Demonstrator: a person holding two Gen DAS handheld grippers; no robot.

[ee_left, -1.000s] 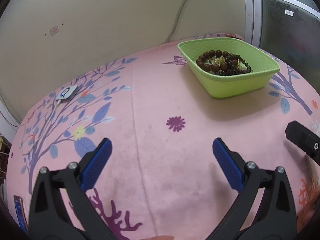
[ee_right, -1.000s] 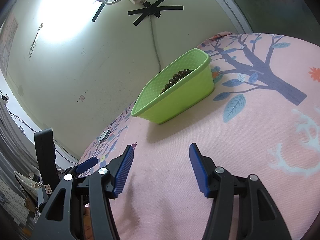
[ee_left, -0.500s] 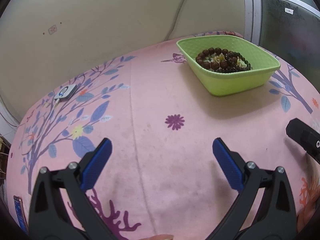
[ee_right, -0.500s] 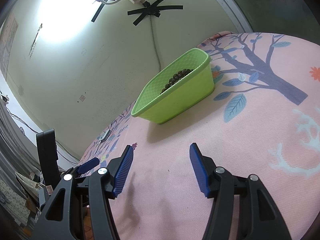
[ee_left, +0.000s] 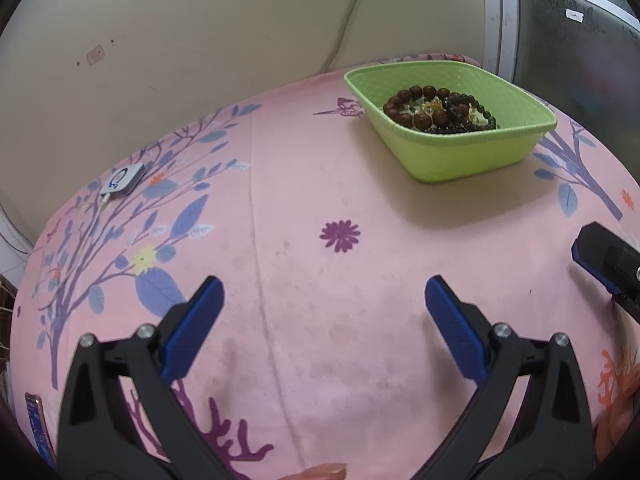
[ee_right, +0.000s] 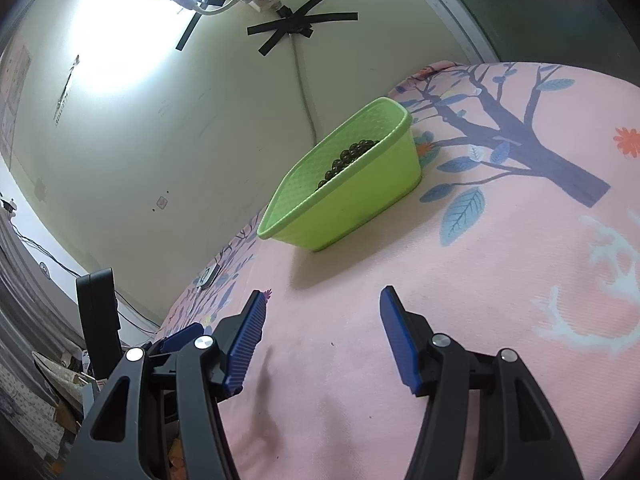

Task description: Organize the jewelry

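Pink flowery cloth [ee_left: 304, 184] fills everything, green basket [ee_left: 472, 148] near the wall with bead bracelets [ee_left: 436, 110] half hidden behind its rim, left gripper [ee_left: 320, 300] and right gripper [ee_right: 320, 320] both spread, holding nothing.

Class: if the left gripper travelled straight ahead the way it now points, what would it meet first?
Most likely only the pink cloth; the left gripper is open and empty. The green basket with beaded bracelets sits right of that line, though depth is unclear.
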